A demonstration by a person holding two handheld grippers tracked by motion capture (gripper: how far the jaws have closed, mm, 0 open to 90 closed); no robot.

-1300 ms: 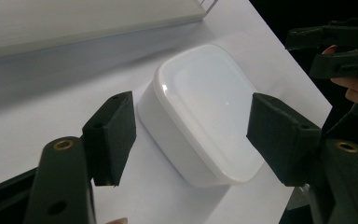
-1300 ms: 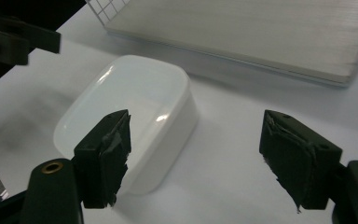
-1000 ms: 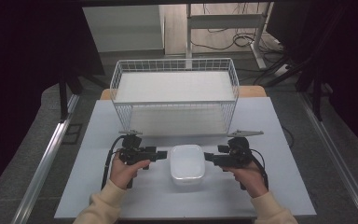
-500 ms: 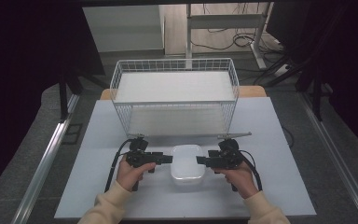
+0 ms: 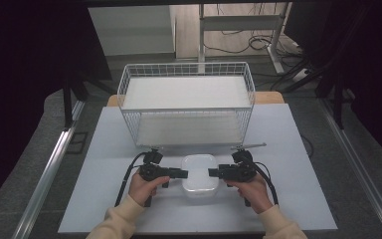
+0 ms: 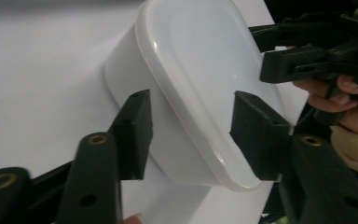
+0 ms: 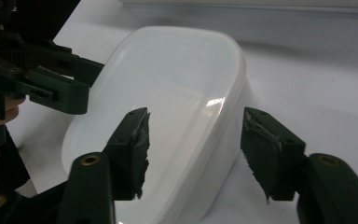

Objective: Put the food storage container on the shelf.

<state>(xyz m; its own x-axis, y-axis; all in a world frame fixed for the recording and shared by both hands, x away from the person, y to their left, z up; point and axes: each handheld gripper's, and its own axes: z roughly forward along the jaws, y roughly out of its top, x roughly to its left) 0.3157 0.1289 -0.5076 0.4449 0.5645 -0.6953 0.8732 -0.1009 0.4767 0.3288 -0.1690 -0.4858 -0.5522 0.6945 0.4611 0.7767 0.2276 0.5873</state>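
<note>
A white plastic container with a lid (image 5: 199, 172) sits on the white table, near its front edge. My left gripper (image 5: 183, 173) points at its left end, and my right gripper (image 5: 212, 173) at its right end. In the left gripper view the jaws (image 6: 196, 135) straddle the container's rim (image 6: 191, 60), one pad beside the wall and one over the lid. In the right gripper view the jaws (image 7: 193, 149) straddle the opposite end (image 7: 168, 79) the same way. Both pairs of jaws have just been closing, and gaps still show at the pads.
A white wire basket (image 5: 186, 65) with a white floor stands behind the container at the table's back. The white table top (image 5: 104, 149) stretches to either side. A thin rod (image 5: 251, 146) lies by the basket's right front corner.
Both hands have moved inward and down to the container's two ends. Each gripper's jaws have narrowed around its rim. The container has not moved.
</note>
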